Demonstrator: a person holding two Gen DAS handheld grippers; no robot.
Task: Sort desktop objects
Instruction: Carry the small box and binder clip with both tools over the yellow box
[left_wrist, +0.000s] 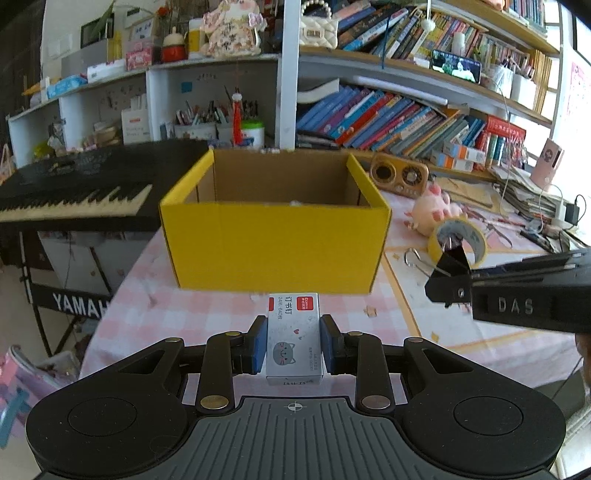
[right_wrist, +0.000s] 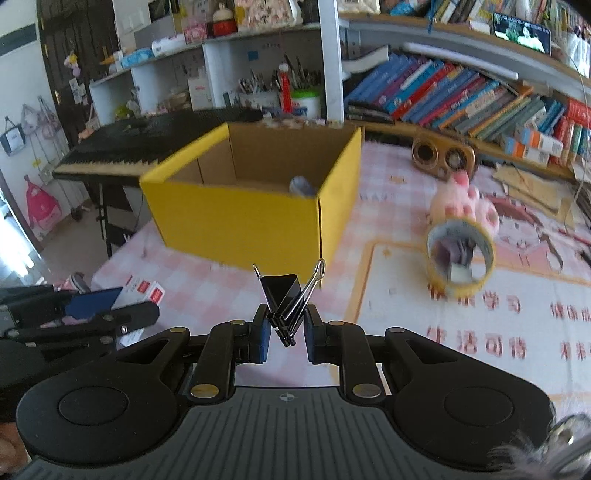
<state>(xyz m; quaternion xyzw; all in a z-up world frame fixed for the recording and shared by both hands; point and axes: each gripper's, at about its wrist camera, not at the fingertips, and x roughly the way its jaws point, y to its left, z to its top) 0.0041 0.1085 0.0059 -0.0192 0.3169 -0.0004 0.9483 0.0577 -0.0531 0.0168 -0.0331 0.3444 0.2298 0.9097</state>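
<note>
Clamped between my left gripper's blue pads sat a small staple box with a cartoon cat on it, held above the pink checked tablecloth. My right gripper pinched a black binder clip by its wire handles. Beyond both stood an open yellow cardboard box. Right of it, a yellow tape roll stood on edge before a pink plush toy.

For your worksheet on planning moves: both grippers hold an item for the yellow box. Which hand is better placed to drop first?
Left, probably. The left gripper, holding the staple box, faces the yellow box squarely. The right gripper, with the binder clip, sits off its corner.
</note>
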